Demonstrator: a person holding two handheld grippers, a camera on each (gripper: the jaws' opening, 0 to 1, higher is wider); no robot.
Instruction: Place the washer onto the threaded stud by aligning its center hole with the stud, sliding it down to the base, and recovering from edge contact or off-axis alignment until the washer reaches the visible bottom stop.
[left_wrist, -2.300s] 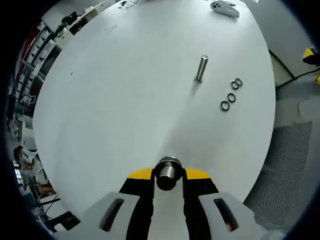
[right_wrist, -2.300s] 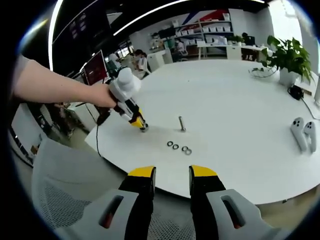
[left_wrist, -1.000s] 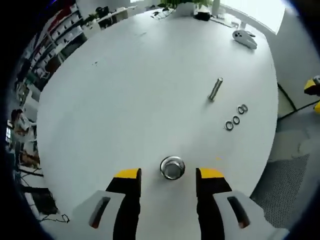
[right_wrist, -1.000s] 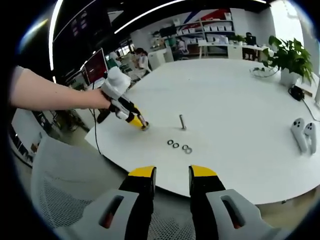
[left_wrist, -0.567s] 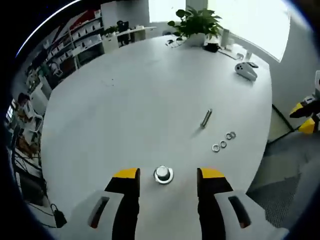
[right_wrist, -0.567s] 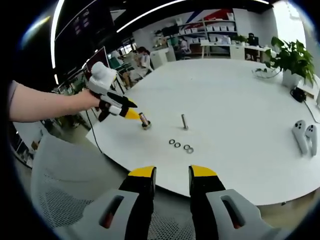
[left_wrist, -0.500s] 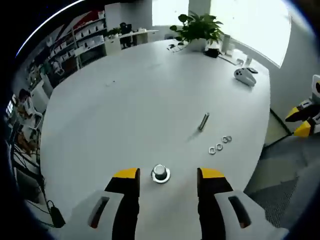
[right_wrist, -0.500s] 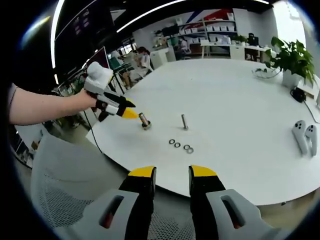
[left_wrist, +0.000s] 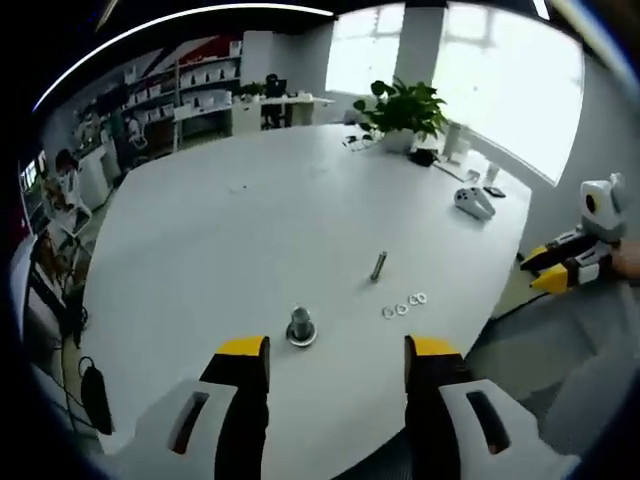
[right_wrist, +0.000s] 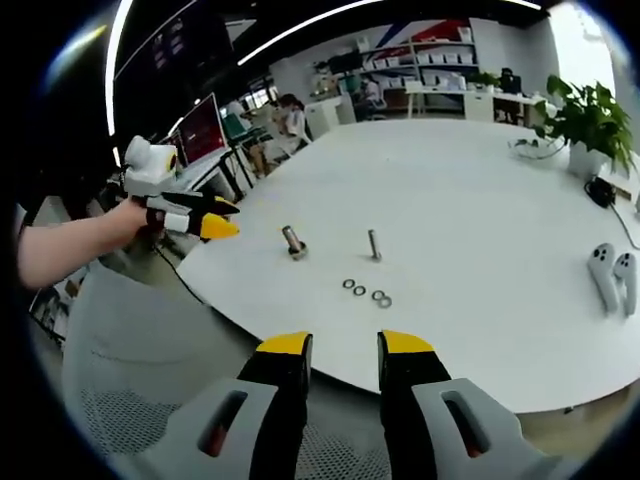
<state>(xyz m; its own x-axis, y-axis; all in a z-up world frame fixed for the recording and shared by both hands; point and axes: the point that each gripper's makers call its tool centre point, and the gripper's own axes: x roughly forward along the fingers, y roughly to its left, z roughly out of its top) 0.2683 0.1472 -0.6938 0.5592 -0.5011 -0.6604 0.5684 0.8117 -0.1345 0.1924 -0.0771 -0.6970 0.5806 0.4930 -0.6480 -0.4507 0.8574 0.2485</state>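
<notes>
Beside the washers, stud and pin stand.

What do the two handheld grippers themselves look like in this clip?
Both match: the left gripper and right gripper have black jaws with yellow tips on pale grey bodies with dark slots. Seen from across the table, each carries a white housing on top.

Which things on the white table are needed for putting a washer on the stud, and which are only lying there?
For the job:
- threaded stud, upright on its base
- three washers in a row
- left tool, open and empty
- right tool, open and empty

Just lying about:
- slim metal pin
- white controllers
- potted plant
- grey mesh chair
</notes>
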